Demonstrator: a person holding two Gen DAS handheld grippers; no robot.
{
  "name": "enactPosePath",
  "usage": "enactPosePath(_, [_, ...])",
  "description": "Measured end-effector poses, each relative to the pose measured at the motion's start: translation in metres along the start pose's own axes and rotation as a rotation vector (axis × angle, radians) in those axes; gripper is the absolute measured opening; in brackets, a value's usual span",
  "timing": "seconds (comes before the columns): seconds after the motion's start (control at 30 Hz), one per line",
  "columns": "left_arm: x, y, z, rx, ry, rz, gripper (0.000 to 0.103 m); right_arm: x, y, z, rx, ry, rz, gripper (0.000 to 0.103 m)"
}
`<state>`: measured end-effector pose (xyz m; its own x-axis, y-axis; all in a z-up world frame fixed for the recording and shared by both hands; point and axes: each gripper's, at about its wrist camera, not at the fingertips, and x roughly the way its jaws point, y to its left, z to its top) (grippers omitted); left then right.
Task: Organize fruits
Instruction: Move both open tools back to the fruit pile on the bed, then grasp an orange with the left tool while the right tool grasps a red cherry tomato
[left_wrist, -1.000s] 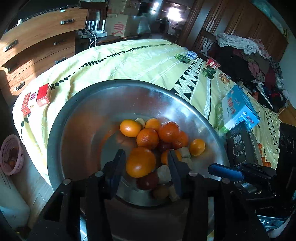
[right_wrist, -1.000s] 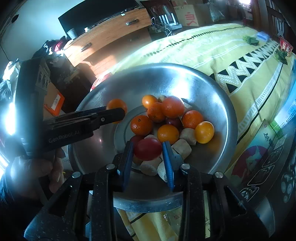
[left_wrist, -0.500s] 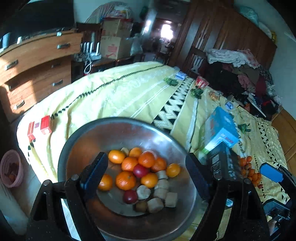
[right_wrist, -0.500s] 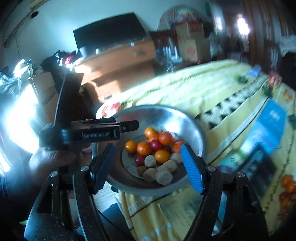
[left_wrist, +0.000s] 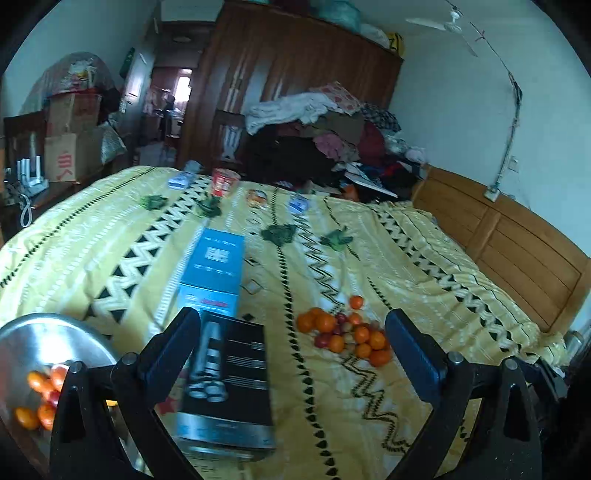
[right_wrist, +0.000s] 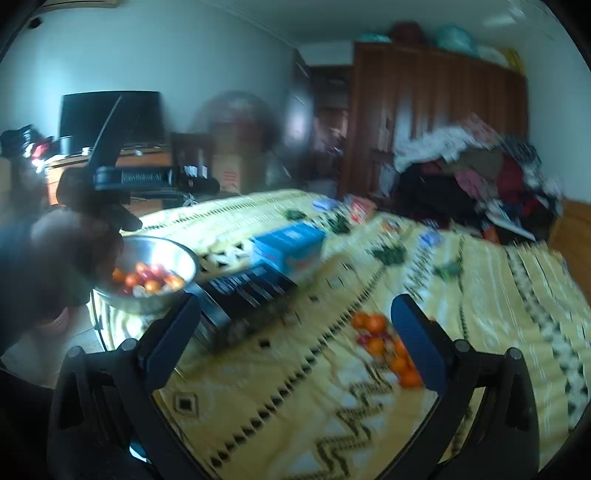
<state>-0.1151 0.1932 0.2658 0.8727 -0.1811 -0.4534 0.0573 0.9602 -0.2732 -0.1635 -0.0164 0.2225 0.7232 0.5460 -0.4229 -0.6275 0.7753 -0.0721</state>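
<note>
A steel bowl (left_wrist: 44, 328) with oranges and red fruits sits at the bed's near left corner; it also shows in the right wrist view (right_wrist: 184, 258). A pile of loose oranges and small red fruits (left_wrist: 343, 334) lies on the yellow bedspread, also blurred in the right wrist view (right_wrist: 384, 343). My left gripper (left_wrist: 291, 350) is open and empty, raised above the bed between bowl and pile. My right gripper (right_wrist: 295, 338) is open and empty, also raised. The left gripper body (right_wrist: 125, 177) shows in the right wrist view above the bowl.
A black box (left_wrist: 229, 384) and a blue box (left_wrist: 216, 266) lie between bowl and pile. Small packets, a red cup (left_wrist: 223, 182) and green items dot the far bedspread. A wooden headboard (left_wrist: 517, 251) stands at right, a clothes heap (left_wrist: 332, 133) and wardrobe behind.
Both grippers let go of their fruits into the bowl, opened wide, lifted away and swung right towards the loose pile on the bedspread.
</note>
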Motion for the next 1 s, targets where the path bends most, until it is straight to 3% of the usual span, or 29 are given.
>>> enactPosePath(0.1, [0.040, -0.043, -0.006, 0.066, 0.066, -0.075, 0.100, 0.002, -0.031, -0.027, 0.123, 0.084, 0.025, 0.103])
enactPosePath(0.23, [0.102, -0.079, -0.011, 0.066, 0.148, -0.154, 0.096, 0.006, -0.068, -0.067, 0.336, 0.202, 0.039, 0.103])
enactPosePath(0.3, [0.139, -0.085, -0.017, 0.048, 0.205, -0.158, 0.086, 0.009, -0.089, -0.084, 0.436, 0.262, 0.034, 0.103])
enactPosePath(0.37, [0.176, -0.085, -0.028, 0.015, 0.263, -0.153, 0.084, 0.002, -0.102, -0.095, 0.455, 0.277, 0.003, 0.103])
enactPosePath(0.47, [0.236, -0.077, -0.051, -0.003, 0.349, -0.107, 0.061, 0.004, -0.120, -0.108, 0.472, 0.299, -0.022, 0.103])
enactPosePath(0.53, [0.272, -0.070, -0.063, -0.018, 0.393, -0.062, 0.059, 0.006, -0.135, -0.118, 0.509, 0.305, -0.028, 0.103])
enactPosePath(0.7, [0.319, -0.058, -0.074, -0.001, 0.373, 0.011, 0.059, 0.014, -0.164, -0.136, 0.595, 0.311, -0.035, 0.103])
enactPosePath(1.0, [0.370, -0.058, -0.078, 0.079, 0.374, 0.055, 0.060, 0.035, -0.176, -0.147, 0.568, 0.342, -0.039, 0.103])
